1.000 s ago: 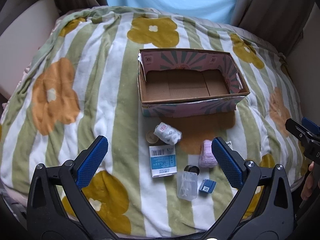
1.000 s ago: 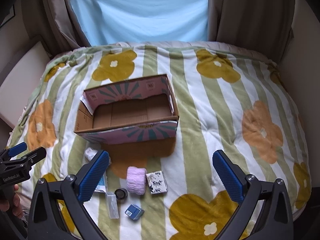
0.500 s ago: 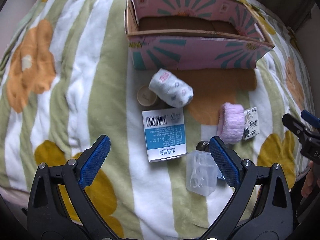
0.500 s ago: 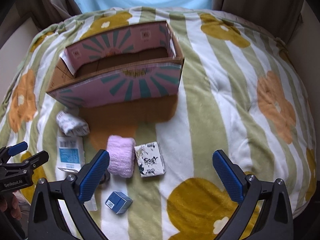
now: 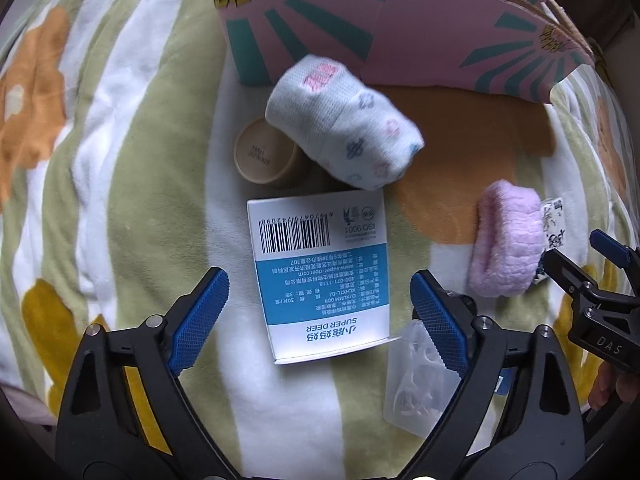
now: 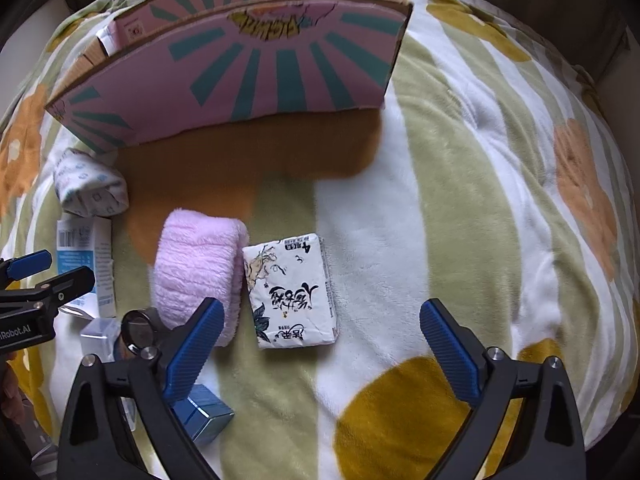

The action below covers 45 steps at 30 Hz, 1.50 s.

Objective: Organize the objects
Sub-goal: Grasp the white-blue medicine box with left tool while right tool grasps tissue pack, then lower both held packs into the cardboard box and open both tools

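Now both tongs are hanging wide open and empty over the flowered blanket (image 6: 472, 184). The left gripper (image 5: 319, 312) is framing the blue-and-white carton (image 5: 320, 276), which is lying flat, barcode up, just below the rolled white sock (image 5: 344, 128) and the tan round lid (image 5: 262, 152). The right gripper (image 6: 320, 340) is straddling the tissue packet (image 6: 292, 292), which is touching the pink fluffy roll (image 6: 196, 268). The pink cardboard box (image 6: 248, 76) is waiting behind all of them. To do this well, I'd say the left should be dropping straight down so its pads meet the carton's long edges squarely, pressing slightly into the soft blanket. The right's left finger is looking close to the roll; it should be slipping between roll and packet, not snagging the fluff.
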### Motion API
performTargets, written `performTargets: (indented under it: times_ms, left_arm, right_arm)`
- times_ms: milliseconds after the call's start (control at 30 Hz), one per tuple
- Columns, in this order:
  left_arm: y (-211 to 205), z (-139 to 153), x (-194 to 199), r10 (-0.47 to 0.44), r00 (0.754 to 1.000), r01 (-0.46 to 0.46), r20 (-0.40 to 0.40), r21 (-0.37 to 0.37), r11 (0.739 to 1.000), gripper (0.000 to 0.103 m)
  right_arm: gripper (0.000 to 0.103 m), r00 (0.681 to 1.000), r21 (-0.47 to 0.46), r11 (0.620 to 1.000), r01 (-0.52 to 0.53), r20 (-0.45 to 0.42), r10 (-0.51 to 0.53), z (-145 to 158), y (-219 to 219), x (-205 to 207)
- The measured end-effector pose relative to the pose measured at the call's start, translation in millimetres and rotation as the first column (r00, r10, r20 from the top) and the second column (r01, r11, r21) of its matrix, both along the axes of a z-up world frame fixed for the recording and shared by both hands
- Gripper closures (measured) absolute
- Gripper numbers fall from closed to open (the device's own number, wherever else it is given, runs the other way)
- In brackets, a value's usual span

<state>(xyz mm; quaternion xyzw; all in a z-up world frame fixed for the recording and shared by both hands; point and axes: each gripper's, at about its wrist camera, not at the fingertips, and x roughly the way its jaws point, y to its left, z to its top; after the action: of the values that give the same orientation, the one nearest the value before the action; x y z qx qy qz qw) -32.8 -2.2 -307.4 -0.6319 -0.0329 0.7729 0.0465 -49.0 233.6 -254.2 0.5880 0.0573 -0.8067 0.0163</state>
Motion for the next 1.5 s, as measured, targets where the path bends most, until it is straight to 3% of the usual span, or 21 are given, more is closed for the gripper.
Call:
performTargets:
  times_ms: [167,267,400,600,1167,1367,1500]
  left_arm:
    - [-3,-11,-1,0.017,1.000,-0.017,0.005,0.001,1.000,0.015]
    - [-4,-13,-4,0.014,1.000,-0.014,-0.002,0.006,1.000,0.022]
    - [-1,-11,-8,0.000,1.000,0.000,-0.010,0.015,1.000,0.035]
    - [-2,-9,-15,-0.003,1.000,0.004,-0.024,0.009,1.000,0.036]
    - [-42,33,-53,0.037,0.998,-0.035,-0.049,0.050,0.998,0.036]
    - [-66,73,-75,0.056,0.996,-0.051,-0.063,0.081,0.995,0.036]
    - [-64,84,-60,0.039,0.994,-0.030,-0.100,0.085,0.996,0.036]
  right_arm:
    - [0.018,1.000,0.028,0.999,-0.023,0.013,0.022,-16,-4,-1]
    - [0.022,0.999,0.050,0.998,-0.050,0.004,0.050,-19,-9,1]
    - [0.039,0.998,0.067,0.996,-0.067,-0.007,0.068,-20,-13,4]
    - [0.059,0.996,0.040,0.996,-0.085,-0.002,0.086,-22,-21,11]
    - [0.061,0.998,-0.017,0.998,-0.062,0.016,0.062,-4,-15,35]
    - [0.061,0.999,-0.024,0.999,-0.048,0.018,0.049,21,-5,44]
    - [0.061,0.999,-0.035,0.999,-0.033,0.005,0.033,53,7,30]
